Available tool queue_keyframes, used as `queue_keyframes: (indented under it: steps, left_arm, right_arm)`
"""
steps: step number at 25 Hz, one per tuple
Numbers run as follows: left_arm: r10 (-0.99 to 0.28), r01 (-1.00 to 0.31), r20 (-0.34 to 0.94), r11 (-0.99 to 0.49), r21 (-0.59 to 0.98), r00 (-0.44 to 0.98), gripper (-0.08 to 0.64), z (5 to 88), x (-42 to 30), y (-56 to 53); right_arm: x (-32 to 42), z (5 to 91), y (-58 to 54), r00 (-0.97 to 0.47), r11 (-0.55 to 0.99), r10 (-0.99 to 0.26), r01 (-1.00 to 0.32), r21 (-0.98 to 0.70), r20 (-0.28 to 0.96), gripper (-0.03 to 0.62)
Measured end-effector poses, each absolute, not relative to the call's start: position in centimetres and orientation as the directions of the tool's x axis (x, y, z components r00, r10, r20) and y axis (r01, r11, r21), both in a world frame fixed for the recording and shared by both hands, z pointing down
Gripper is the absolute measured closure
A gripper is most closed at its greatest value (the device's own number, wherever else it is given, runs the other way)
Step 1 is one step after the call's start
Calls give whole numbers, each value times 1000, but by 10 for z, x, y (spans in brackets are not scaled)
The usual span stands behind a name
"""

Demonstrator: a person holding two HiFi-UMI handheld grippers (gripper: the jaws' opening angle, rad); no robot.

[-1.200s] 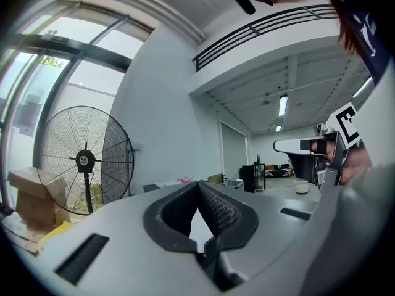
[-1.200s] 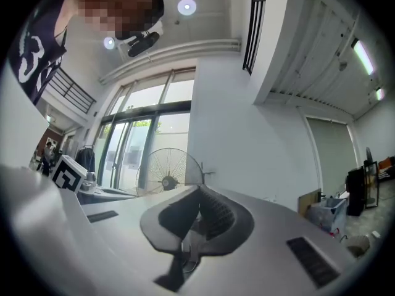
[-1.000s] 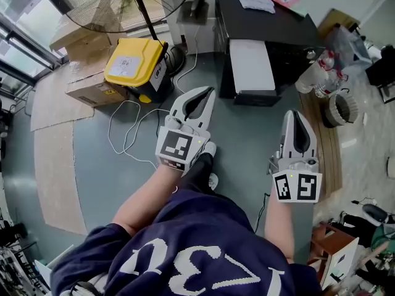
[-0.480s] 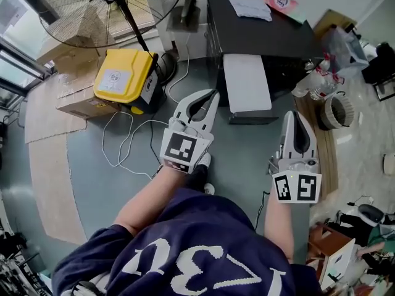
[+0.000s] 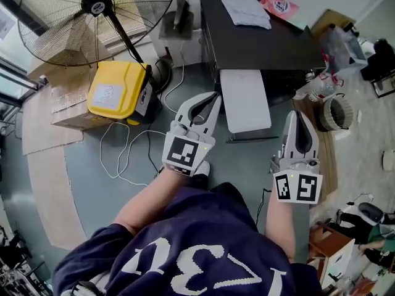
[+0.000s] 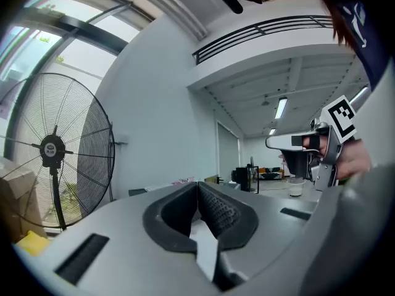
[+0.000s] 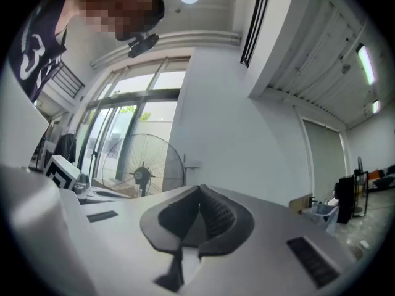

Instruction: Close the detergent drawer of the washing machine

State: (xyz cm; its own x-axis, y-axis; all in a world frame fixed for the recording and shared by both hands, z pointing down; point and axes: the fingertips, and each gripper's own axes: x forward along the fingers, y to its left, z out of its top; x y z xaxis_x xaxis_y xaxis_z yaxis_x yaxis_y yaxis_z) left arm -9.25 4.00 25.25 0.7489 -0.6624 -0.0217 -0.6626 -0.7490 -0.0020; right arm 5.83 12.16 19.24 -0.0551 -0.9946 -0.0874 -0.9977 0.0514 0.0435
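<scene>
A dark washing machine (image 5: 259, 39) stands ahead of me at the top of the head view. A white panel (image 5: 245, 100) juts from its front toward me; whether it is the detergent drawer I cannot tell. My left gripper (image 5: 213, 97) is held level, shut and empty, its tip just left of that panel. Shut and empty as well, my right gripper (image 5: 298, 116) hangs to the panel's right. In the left gripper view the jaws (image 6: 199, 187) meet with nothing between them, and the right gripper (image 6: 290, 142) shows beside them. The right gripper view shows its jaws (image 7: 200, 190) closed too.
A standing fan (image 5: 92, 8), a yellow box (image 5: 117, 91) on cardboard cartons (image 5: 65, 100) and loose white cables (image 5: 123, 147) lie to the left. Bottles (image 5: 321, 79) and a round basket (image 5: 339, 110) crowd the right. A folded cloth (image 5: 245, 8) and a pink packet (image 5: 281, 6) rest on the machine.
Both grippers have been carried forward together, still shut. The machine and its white panel have come nearer and lower in the head view; the fan shows more fully.
</scene>
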Motion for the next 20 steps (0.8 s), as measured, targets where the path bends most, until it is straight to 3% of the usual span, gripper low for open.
queue_keyframes:
  steps: [16,20]
  left_arm:
    - [-744,-748,75,-663,39,664,540,273,-60,-10]
    - [-765,-765,35,-643,28,644,540,272,-43,-9]
  right_arm:
    - [106,210,51,-196,197,-978,-980,-10,-70,577]
    - [124,213,41,-248,250,-966,-968,-18,-71,577]
